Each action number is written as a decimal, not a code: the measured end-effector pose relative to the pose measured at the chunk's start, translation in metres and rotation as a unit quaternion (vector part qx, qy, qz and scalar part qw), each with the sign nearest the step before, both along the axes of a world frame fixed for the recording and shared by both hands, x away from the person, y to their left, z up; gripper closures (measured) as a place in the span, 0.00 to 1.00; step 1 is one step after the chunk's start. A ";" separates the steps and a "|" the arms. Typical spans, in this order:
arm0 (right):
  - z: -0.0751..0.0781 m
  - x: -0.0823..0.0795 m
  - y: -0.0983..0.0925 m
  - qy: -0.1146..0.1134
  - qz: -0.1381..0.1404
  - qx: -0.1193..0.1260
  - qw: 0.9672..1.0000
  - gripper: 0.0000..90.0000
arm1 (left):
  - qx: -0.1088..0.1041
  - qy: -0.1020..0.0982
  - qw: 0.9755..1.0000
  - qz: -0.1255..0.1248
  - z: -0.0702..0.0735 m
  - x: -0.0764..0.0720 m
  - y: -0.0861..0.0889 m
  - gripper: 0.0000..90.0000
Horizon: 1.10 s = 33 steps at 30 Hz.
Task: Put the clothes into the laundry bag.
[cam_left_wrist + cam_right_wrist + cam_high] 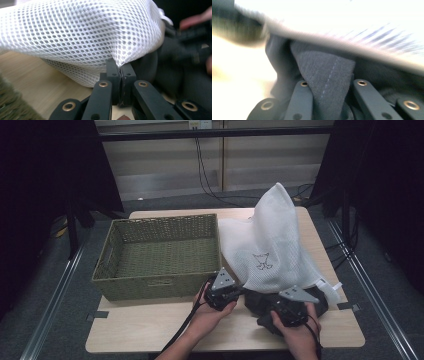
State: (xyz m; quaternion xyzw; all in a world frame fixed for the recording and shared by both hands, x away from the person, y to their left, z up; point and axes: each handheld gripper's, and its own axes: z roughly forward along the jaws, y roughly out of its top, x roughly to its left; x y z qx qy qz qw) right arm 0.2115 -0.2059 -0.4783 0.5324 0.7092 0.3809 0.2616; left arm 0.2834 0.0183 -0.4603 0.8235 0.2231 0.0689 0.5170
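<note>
At the table's (150,330) near edge, beside the woven basket (160,255), the white mesh bag's (270,240) lower hem is pinched between the closed jaws of the left gripper (121,68). A fold of the dark garment (327,75) (lying under the bag's mouth) is clamped by the right gripper (287,312).

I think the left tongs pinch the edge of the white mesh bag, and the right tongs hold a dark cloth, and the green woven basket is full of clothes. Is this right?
Not quite: the green woven basket is empty, as the high view shows. The rest holds: the left tongs pinch the edge of the white mesh bag, and the right tongs hold a dark cloth.
</note>
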 end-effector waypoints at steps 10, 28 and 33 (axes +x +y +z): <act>0.024 0.037 -0.030 -0.088 -0.074 0.014 0.993 0.88 | -0.008 0.044 0.987 -0.155 0.000 -0.014 0.002 0.98; 0.026 -0.012 -0.035 -0.060 0.065 0.052 0.995 0.14 | 0.043 0.067 0.996 0.030 -0.040 -0.023 -0.026 0.48; -0.002 0.006 -0.015 0.009 0.071 -0.018 0.997 0.01 | 0.029 0.070 0.997 0.027 -0.031 -0.016 -0.023 0.97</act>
